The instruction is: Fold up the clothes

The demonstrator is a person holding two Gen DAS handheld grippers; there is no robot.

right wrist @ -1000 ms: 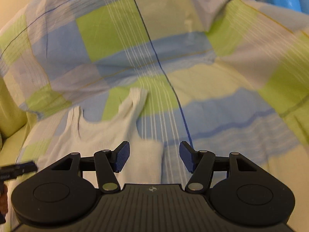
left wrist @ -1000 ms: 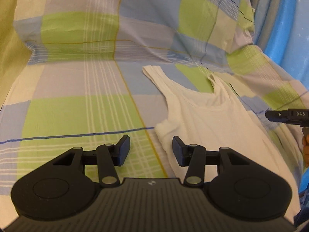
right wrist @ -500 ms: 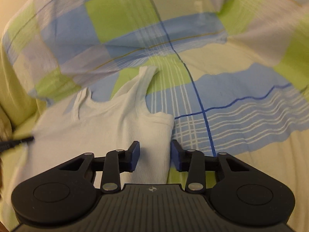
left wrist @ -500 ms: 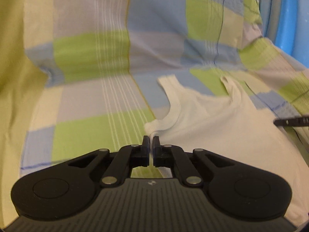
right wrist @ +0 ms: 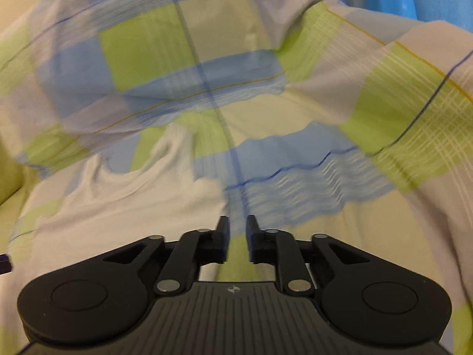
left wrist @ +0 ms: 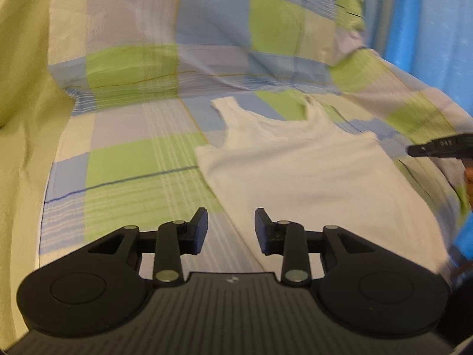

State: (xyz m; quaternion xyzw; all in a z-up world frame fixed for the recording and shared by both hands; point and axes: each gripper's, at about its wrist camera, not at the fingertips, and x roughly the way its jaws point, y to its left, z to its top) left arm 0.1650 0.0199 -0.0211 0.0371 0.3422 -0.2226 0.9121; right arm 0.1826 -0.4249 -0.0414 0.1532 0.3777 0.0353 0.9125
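A white tank top (left wrist: pixel 310 177) lies flat on the checked bedsheet (left wrist: pixel 133 177), straps pointing away from me. My left gripper (left wrist: pixel 231 229) hovers open over its near left edge, holding nothing. In the right wrist view the tank top (right wrist: pixel 118 213) fills the lower left. My right gripper (right wrist: pixel 237 236) is just off the top's right side edge, over the sheet. Its jaws are nearly together with a thin gap, and no cloth shows between them. The left wrist view shows the right gripper (left wrist: pixel 414 150) beside the top's far right corner, with a hand (left wrist: pixel 468 177) behind it.
The sheet rises over a pillow-like bulge (left wrist: pixel 207 44) behind the tank top. Plain yellow-green fabric (left wrist: pixel 23 118) borders the left. A blue surface (left wrist: pixel 428 29) stands at the far right. Open sheet (right wrist: pixel 325 177) stretches right of the top.
My left gripper, shut at the top's left armhole corner half a second ago, is open and drawn back. That corner now lies flat. My right gripper's jaws have closed to a thin gap.
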